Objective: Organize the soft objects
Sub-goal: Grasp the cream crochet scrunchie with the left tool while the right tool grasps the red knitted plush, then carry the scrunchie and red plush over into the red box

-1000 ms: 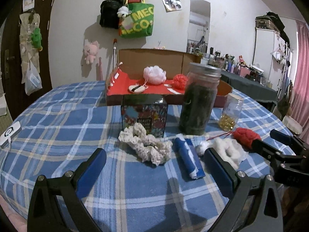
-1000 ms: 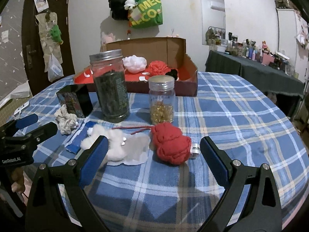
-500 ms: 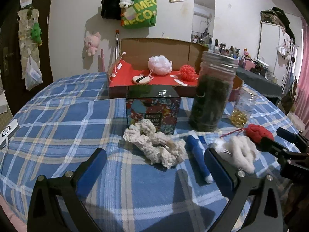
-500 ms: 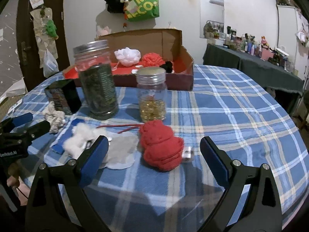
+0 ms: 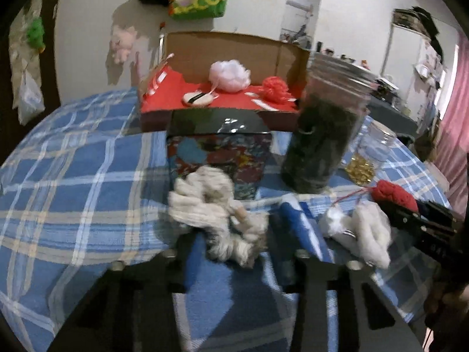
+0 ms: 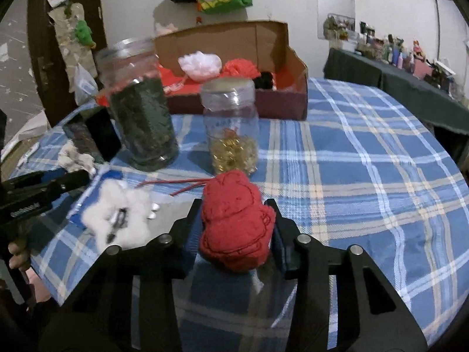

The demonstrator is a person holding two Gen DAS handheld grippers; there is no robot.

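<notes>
Left wrist view: a cream knitted scrunchie point(image 5: 217, 217), loose and bunched, lies on the plaid-covered counter point(image 5: 73, 193) with its near end between the fingers of the left gripper point(image 5: 231, 259), which are closing on it; blur hides whether the pads press it yet. Just past the fingertips stand a printed tin point(image 5: 218, 158) and a tall dark jar point(image 5: 325, 135); a blue roll point(image 5: 296, 223) lies against the right finger.

Right wrist view: a red knitted toy point(image 6: 236, 220), plump and stitched, sits between the closing fingers of the right gripper point(image 6: 234, 236), both pads against its sides. Ahead of the fingertips stands a small jar point(image 6: 233, 129) of gold bits; left of the fingers lies a white fluffy piece point(image 6: 120, 217). A cardboard box point(image 6: 281, 67) stands beyond.
</notes>
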